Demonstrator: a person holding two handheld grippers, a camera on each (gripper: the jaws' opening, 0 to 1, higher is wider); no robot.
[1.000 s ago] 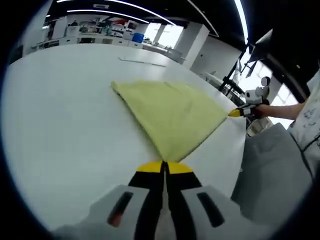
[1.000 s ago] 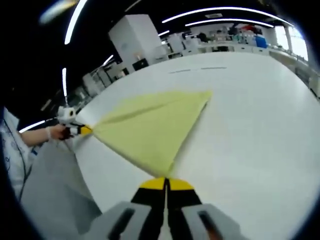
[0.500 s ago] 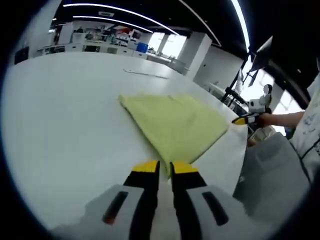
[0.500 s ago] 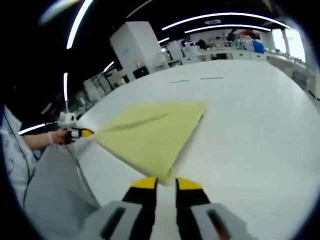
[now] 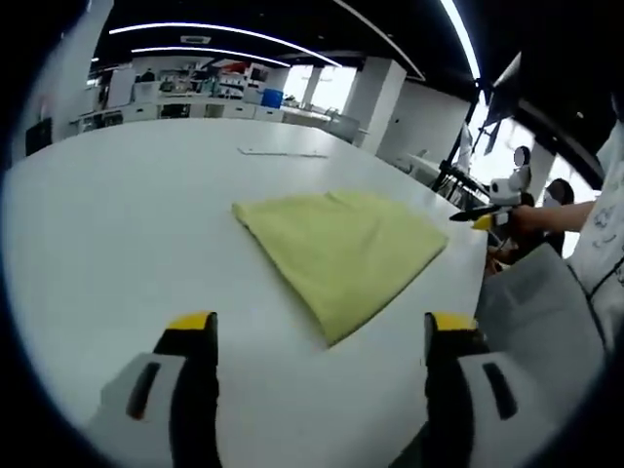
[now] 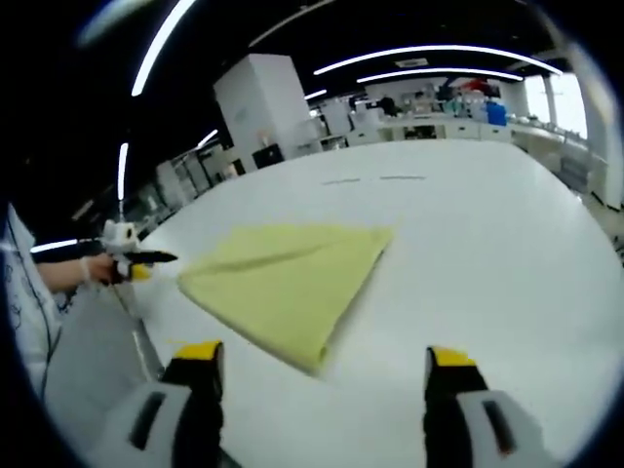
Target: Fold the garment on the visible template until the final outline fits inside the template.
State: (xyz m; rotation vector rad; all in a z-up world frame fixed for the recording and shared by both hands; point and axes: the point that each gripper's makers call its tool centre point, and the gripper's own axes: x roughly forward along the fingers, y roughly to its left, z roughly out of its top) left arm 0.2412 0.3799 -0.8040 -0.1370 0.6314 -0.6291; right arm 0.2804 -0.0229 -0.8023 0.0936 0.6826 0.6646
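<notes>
The left gripper [image 5: 317, 336] gapes wide, holding nothing; the folded yellow garment [image 5: 341, 244] lies flat on the white table [image 5: 117, 224], its near corner just ahead between the jaws. The right gripper [image 6: 317, 366] is equally spread and empty, about as near, the cloth's long axis running across both

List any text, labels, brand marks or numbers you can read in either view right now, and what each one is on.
No text can be read in either view.
The yellow garment shows no print or tag.
The white table carries faint lines, no lettering on them.
The left gripper and right gripper show no markings.
Shelves and boxes in the background are too small and blurred to read.
</notes>
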